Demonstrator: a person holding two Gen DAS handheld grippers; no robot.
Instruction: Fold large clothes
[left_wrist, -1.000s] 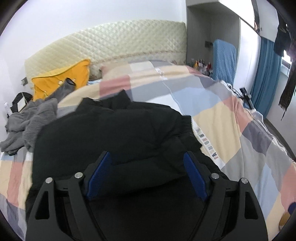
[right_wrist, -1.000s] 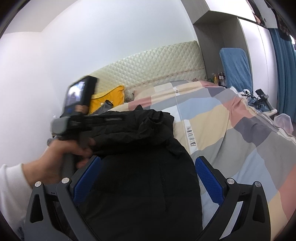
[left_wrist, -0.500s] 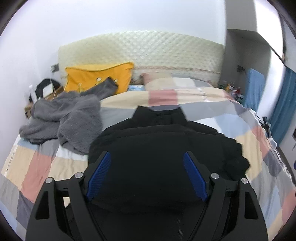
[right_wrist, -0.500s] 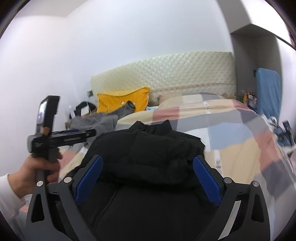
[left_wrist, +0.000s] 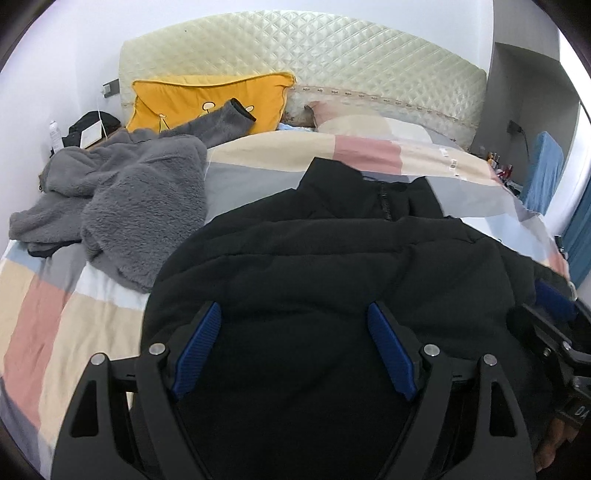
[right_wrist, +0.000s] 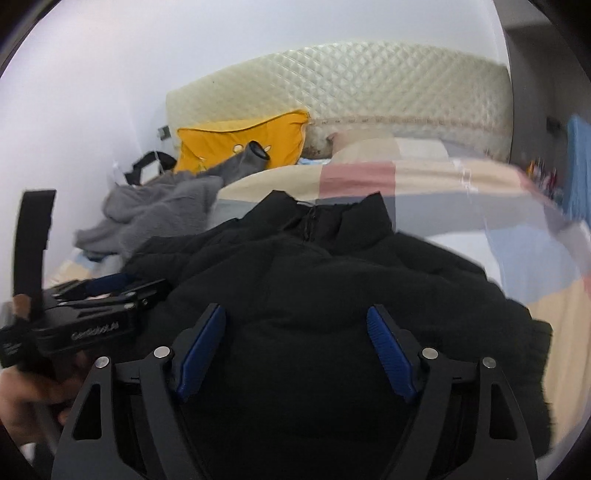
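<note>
A black puffer jacket (left_wrist: 332, 258) lies folded on the patchwork bed cover (left_wrist: 55, 314), its zipped collar pointing to the headboard. My left gripper (left_wrist: 293, 350) hangs over the jacket's near part, pads wide apart, the padded cloth spreading past both fingers with no pinch showing. My right gripper (right_wrist: 295, 350) is over the same jacket (right_wrist: 332, 277); its jaws are closing with the cloth between them, and the pads do not visibly press it. In the right wrist view the left gripper (right_wrist: 110, 291) sits at the jacket's left edge, held by a hand (right_wrist: 22, 398). The right gripper (left_wrist: 554, 306) shows at the jacket's right edge.
A crumpled grey fleece garment (left_wrist: 129, 199) lies left of the jacket, one sleeve against a yellow pillow (left_wrist: 192, 99). The quilted cream headboard (left_wrist: 351, 62) closes the far side. A blue chair and small bottles (left_wrist: 543, 166) stand at the right, a cluttered bedside spot (left_wrist: 88, 129) at the left.
Both views have swung from the bed's right side round to the headboard. The right gripper's pads have come closer together. The left gripper has come down against the jacket's left edge.
</note>
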